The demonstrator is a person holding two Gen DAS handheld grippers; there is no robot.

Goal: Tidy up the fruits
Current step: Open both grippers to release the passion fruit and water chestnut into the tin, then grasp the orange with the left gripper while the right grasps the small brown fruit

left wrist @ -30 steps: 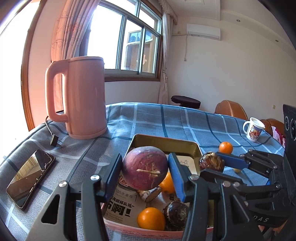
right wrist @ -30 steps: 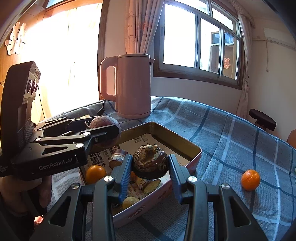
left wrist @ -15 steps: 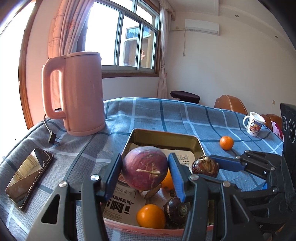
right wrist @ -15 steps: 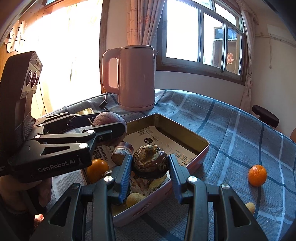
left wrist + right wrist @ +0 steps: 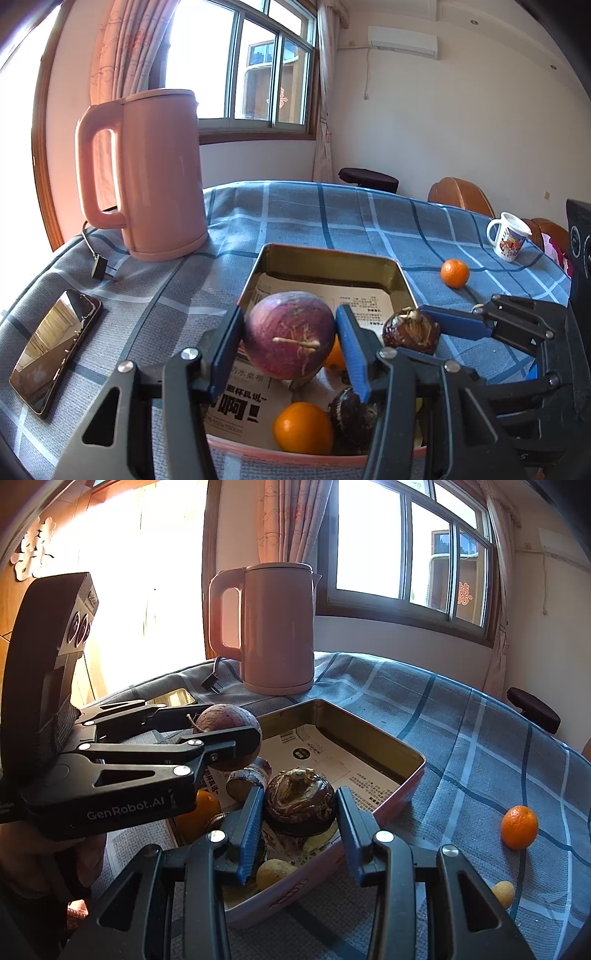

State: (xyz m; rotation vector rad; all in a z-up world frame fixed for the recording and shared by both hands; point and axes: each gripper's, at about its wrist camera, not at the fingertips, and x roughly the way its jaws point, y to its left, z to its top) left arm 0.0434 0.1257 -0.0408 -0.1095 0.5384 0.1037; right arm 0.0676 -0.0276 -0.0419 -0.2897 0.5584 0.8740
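- While you carry both fruits above the tin, your left tool (image 5: pixel 290 345) is clenched on the purple passion fruit (image 5: pixel 289 335), pads pressing its two sides, so it hangs over the near half of the baking tin (image 5: pixel 328 257) rather than resting in it.
- Its dry stalk (image 5: pixel 295 342) points back toward the left camera, so the fruit's stem axis runs roughly along the tool's fingers; the body is nearly round, only slightly longer from side to side.
- Your right tool (image 5: pixel 300 814) is grasping the dark brown mangosteen (image 5: pixel 301 800) the same way, calyx up, so its stem axis stands about upright, also over the tin's near end.
- Both grips sit across the widest part, which I judge keeps round fruit from rolling out.
- Below them, on the printed paper liner (image 5: pixel 354 302), lie an orange (image 5: pixel 303 428) and another dark fruit (image 5: pixel 351 415); the far half of the liner is bare, likely the drop spot.
- Farther out on the checked tabletop (image 5: pixel 332 210), a tangerine (image 5: pixel 455 273) waits loose, with a mug (image 5: pixel 508 236), the pink kettle (image 5: pixel 155 173) and a phone (image 5: pixel 55 350) well apart.
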